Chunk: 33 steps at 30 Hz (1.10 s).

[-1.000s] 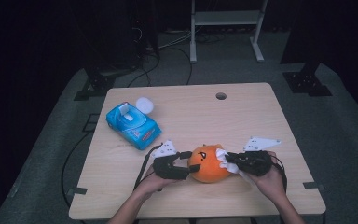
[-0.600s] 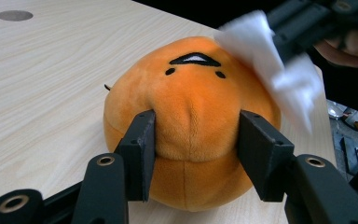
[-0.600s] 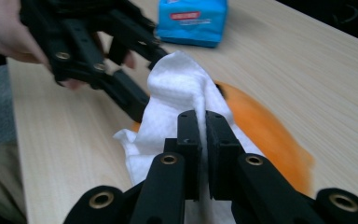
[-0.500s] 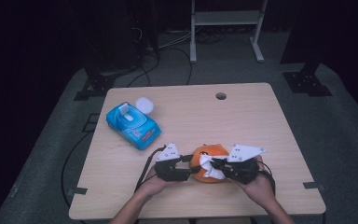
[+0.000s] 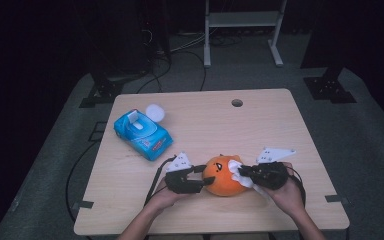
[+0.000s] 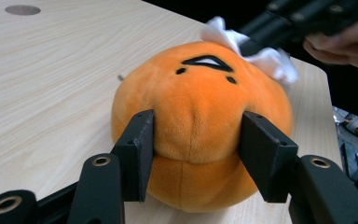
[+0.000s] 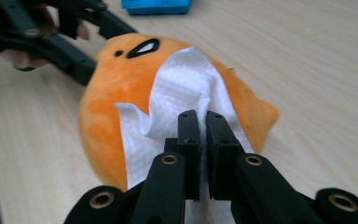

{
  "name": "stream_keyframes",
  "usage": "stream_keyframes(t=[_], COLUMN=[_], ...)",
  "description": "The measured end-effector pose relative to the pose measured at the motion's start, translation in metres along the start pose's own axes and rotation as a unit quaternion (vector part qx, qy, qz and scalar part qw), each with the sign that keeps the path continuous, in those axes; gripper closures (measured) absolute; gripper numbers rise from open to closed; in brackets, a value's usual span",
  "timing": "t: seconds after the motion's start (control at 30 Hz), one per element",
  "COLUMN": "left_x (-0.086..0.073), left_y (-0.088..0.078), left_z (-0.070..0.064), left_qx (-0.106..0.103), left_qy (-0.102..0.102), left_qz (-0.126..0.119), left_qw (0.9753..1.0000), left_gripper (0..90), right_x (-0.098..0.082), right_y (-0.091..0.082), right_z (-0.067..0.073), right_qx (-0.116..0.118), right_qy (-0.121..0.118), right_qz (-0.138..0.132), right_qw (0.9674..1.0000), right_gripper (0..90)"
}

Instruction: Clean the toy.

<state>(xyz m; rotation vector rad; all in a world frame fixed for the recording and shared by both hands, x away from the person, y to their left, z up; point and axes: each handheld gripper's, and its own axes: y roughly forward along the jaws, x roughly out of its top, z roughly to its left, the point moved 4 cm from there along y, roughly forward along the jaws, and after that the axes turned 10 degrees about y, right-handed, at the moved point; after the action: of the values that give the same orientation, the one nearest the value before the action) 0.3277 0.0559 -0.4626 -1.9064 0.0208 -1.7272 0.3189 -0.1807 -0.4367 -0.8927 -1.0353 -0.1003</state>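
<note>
We are partway through wiping the orange plush toy: the wipe packet already lies open at the far left of the table, its round white lid flipped back, and one white wipe is out and pressed on the toy. What we judge still left is to rub over the rest of the plush surface, most of which shows bare orange, and then to put the wipe down.

Going from left to right, our left gripper comes first; its jaws have just been closing and now stand about half apart, the two pads pressed into the near flank of the toy so the fabric bulges between them, steadying it on the table. The toy sits near the front edge, directly between our two grippers, its face turned upward. On its right side our right gripper has its jaws pinched nearly together on a fold of the wipe, which drapes over the toy's upper right flank, touching it
</note>
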Motion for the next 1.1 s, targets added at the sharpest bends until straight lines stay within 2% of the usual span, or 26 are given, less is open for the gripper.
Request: stream_keyframes(t=[0.1,0.13,0.23,0.27,0.37,0.43,0.5,0.53,0.57,0.6,0.67,0.77,0.8,0.87,0.93,1.0,1.03,1.1], left_x=[-0.002,-0.004,-0.003,-0.002,0.000,0.001,0.000,0.001,0.001,0.002,0.002,0.001,0.001,0.003,0.005,0.008,0.008,0.008], left_y=[-0.001,-0.001,-0.002,-0.002,-0.001,0.000,-0.001,-0.001,-0.001,0.000,0.003,0.010,0.010,0.008,0.008,0.009,0.009,0.009], left_z=[0.004,0.005,0.004,0.004,0.002,0.002,0.002,0.002,0.002,0.002,-0.001,-0.007,-0.008,-0.008,-0.011,-0.018,-0.020,-0.021], left_qx=[0.002,0.000,-0.001,-0.003,-0.008,-0.006,-0.005,-0.003,-0.003,-0.002,-0.006,-0.005,0.001,0.006,0.006,0.002,0.004,0.002], left_qy=[-0.009,-0.012,-0.010,-0.006,-0.003,0.000,-0.006,-0.014,-0.014,-0.018,-0.020,-0.004,0.005,0.014,0.030,0.057,0.065,0.066], left_qz=[-0.002,-0.003,-0.004,-0.006,-0.008,-0.009,-0.010,-0.013,-0.013,-0.013,-0.008,0.001,0.002,-0.002,-0.010,-0.007,-0.004,-0.004], left_qw=[1.0000,0.9999,0.9999,1.0000,0.9999,0.9999,0.9999,0.9998,0.9998,0.9998,0.9997,1.0000,1.0000,0.9999,0.9995,0.9983,0.9979,0.9978], left_gripper=[46.3,46.3,47.2,48.0,47.9,46.7,41.7,37.3,33.6,33.6,25.9,26.6,35.7,39.3,45.1,47.1,47.1,47.1], right_x=[-0.002,-0.004,-0.002,0.001,0.006,0.012,0.013,0.012,0.012,0.010,0.008,0.007,0.008,0.009,0.013,0.017,0.018,0.018], right_y=[0.000,0.000,0.000,-0.002,-0.004,-0.001,0.000,0.001,0.001,0.001,0.000,0.000,0.000,0.000,-0.002,0.000,0.002,0.004], right_z=[0.005,0.009,0.010,0.010,0.014,0.018,0.015,0.009,0.009,0.005,0.002,0.004,0.009,0.012,0.022,0.034,0.038,0.042], right_qx=[0.004,0.004,0.000,-0.007,0.006,-0.012,-0.011,-0.006,-0.006,-0.007,0.001,0.003,-0.004,-0.004,0.010,0.019,0.019,0.016], right_qy=[-0.006,-0.014,-0.017,-0.023,-0.023,-0.046,-0.043,-0.025,-0.025,-0.021,0.001,0.002,-0.010,-0.018,-0.023,-0.043,-0.053,-0.064], right_qz=[0.005,0.010,0.011,0.001,-0.010,-0.013,-0.014,-0.014,-0.014,-0.013,-0.016,-0.015,-0.016,-0.021,-0.030,-0.035,-0.036,-0.035], right_qw=[1.0000,0.9998,0.9998,0.9997,0.9997,0.9988,0.9989,0.9996,0.9996,0.9997,0.9999,0.9999,0.9998,0.9996,0.9992,0.9983,0.9977,0.9972], right_gripper=[84.9,85.0,85.0,85.0,85.0,84.9,84.9,84.9,84.9,84.9,84.9,84.9,84.9,85.0,85.0,85.0,85.0,84.9])
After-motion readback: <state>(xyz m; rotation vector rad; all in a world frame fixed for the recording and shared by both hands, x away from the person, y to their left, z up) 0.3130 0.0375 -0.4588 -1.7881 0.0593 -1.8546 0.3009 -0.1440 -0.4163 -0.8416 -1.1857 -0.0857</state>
